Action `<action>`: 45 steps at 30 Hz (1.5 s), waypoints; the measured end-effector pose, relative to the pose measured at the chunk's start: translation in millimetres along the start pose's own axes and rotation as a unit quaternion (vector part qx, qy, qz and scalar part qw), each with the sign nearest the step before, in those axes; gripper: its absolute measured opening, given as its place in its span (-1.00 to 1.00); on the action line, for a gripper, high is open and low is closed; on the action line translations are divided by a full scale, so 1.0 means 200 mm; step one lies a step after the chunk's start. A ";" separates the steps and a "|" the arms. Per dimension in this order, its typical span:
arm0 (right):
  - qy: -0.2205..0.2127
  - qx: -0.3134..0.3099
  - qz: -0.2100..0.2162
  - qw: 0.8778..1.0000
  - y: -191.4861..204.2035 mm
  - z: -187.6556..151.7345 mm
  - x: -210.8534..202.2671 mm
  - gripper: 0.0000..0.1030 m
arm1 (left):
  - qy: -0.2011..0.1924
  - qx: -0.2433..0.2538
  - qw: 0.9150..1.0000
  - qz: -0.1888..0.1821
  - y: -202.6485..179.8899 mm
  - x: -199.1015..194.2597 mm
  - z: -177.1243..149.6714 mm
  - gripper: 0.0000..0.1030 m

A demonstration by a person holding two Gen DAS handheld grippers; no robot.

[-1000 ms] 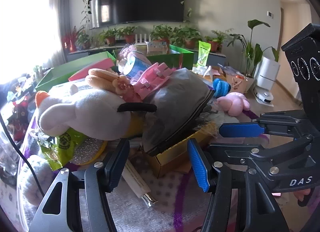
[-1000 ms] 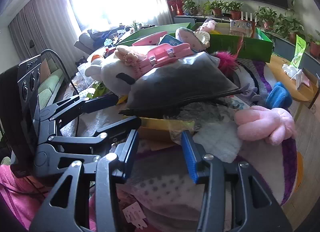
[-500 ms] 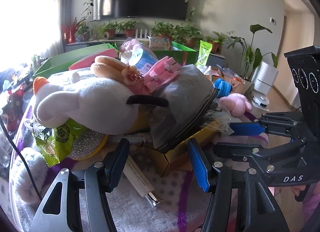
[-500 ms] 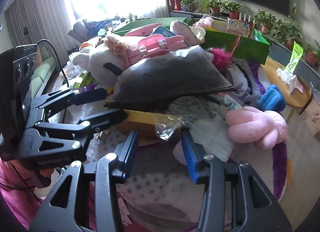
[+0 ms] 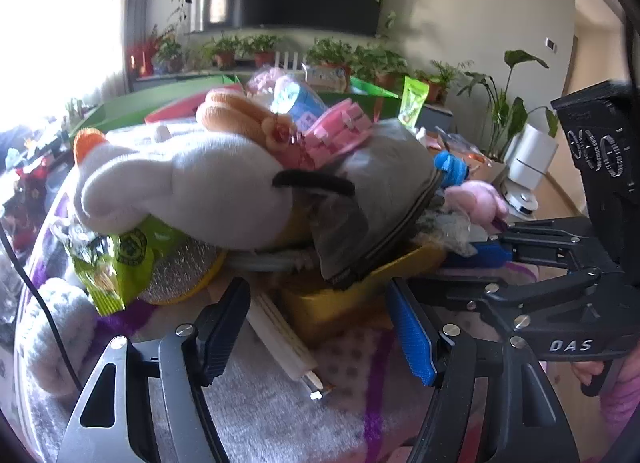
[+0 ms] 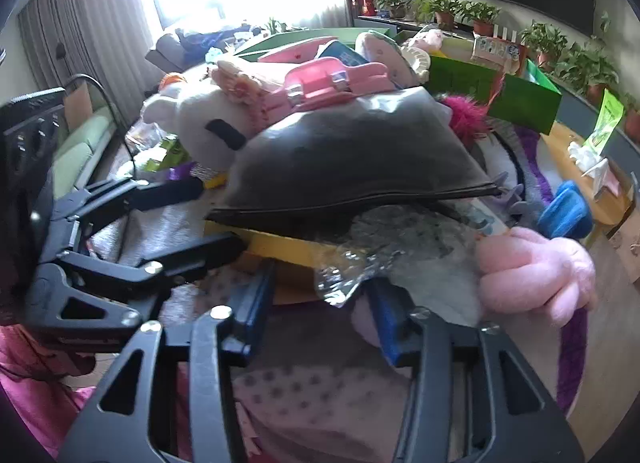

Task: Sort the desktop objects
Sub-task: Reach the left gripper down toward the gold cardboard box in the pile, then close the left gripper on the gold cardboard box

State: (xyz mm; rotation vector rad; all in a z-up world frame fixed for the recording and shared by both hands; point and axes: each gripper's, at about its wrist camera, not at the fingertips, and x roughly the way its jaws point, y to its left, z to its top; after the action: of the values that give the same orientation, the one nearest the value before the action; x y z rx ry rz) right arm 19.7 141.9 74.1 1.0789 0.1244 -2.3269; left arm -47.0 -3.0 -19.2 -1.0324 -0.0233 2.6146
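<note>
Yellow box (image 5: 340, 303) sits at the pile's front edge under the grey zip pouch (image 5: 380, 199), beside the white plush (image 5: 180, 191). Left hand-held gripper (image 5: 316, 331) and right hand-held gripper (image 6: 324, 303) both released, jaws straddling the box's corners.

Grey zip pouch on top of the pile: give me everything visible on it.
The grey zip pouch looks like soft, slightly shiny fabric, bulging and domed, with a dark zipper edge along its lower rim. It lies tilted on the yellow box, over crinkled clear plastic wrap. A pink plastic clip sits on its top; the white plush rabbit presses against its side. Neither hand-held gripper touches it.
</note>
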 end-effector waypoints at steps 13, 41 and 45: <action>-0.002 0.052 0.014 0.999 0.05 -0.10 -0.01 -0.38 | -0.023 0.029 0.999 -0.034 0.08 -0.05 -0.02 0.21; -0.022 0.038 -0.030 0.999 0.11 -0.09 0.09 -0.24 | 0.002 0.077 0.996 -0.042 0.06 0.03 -0.09 -0.02; -0.023 0.051 -0.024 0.998 0.11 -0.08 0.06 -0.25 | -0.008 0.082 0.996 -0.040 0.04 -0.04 -0.07 -0.02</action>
State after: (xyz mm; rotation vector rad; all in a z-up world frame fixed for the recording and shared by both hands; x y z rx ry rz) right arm 36.2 123.3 57.0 1.0809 0.0140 -2.4229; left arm -33.9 -15.3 -25.7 -0.9346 0.1412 2.5039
